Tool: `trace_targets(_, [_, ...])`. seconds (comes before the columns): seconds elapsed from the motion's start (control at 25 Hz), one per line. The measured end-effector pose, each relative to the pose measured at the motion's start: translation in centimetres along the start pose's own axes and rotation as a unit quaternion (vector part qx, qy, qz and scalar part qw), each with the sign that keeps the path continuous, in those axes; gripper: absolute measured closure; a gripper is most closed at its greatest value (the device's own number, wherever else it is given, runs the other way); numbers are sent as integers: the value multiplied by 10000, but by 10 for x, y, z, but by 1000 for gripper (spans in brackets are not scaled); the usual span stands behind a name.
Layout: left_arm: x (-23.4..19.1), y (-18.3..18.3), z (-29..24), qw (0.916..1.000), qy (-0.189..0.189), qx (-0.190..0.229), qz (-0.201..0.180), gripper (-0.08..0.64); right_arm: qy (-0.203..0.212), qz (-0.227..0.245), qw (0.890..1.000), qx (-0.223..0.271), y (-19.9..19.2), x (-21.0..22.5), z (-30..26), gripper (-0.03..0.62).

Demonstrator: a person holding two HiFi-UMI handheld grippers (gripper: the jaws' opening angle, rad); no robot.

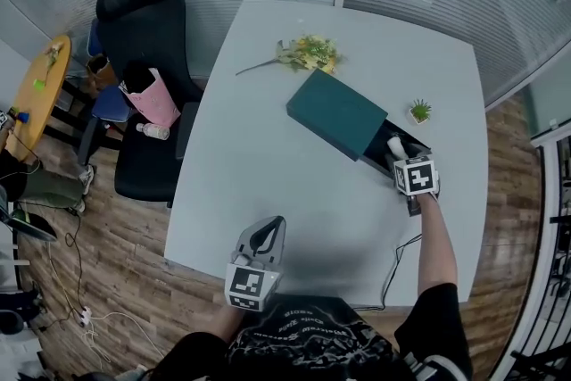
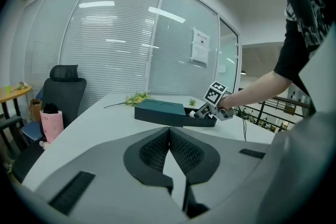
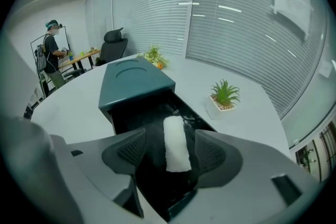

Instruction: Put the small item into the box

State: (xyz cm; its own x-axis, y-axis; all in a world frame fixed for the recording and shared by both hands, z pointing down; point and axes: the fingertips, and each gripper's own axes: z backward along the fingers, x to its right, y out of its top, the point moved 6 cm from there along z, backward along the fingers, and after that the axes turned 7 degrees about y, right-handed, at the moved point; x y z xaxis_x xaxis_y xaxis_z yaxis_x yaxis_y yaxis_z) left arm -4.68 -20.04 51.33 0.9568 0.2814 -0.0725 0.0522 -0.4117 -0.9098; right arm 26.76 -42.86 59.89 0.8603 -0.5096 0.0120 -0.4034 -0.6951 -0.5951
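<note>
The small white item (image 3: 176, 144), a soft-looking roll, lies lengthwise inside the black drawer (image 3: 149, 113) that is slid out of the dark teal box (image 3: 134, 78). Your right gripper (image 3: 170, 136) hangs over that open drawer, tilted down into it. Its jaws stand spread wide, one on each side of the roll, and there is a clear gap between each pad and the white surface. It grips nothing; the item is simply between the jaws, not pressed by them. In the head view the same roll (image 1: 395, 144) shows as a pale spot just ahead of your right gripper (image 1: 403, 158), at the drawer end of the box (image 1: 335, 113).

Just beside the drawer, on its far side from you, stands a small potted plant (image 3: 224, 94). Past the closed end of the box lies a sprig of yellow flowers (image 1: 308, 53).

Your left gripper (image 2: 169, 131) is well apart from all this, near the table's (image 1: 268, 165) front edge. Its jaws are pressed together with nothing between them. A black office chair (image 1: 147, 40) with a pink bag (image 1: 152, 98) on it stands left of the table.
</note>
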Motion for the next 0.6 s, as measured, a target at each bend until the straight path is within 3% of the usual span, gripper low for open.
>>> trace_targets(0.2, [3, 4, 6, 9997, -168, 156, 35, 541, 115, 198, 9977, 632, 13, -27, 30, 293])
trace_targets(0.6, [7, 10, 22, 9981, -511, 338, 26, 541, -76, 573, 9851, 1617, 30, -78, 107, 293])
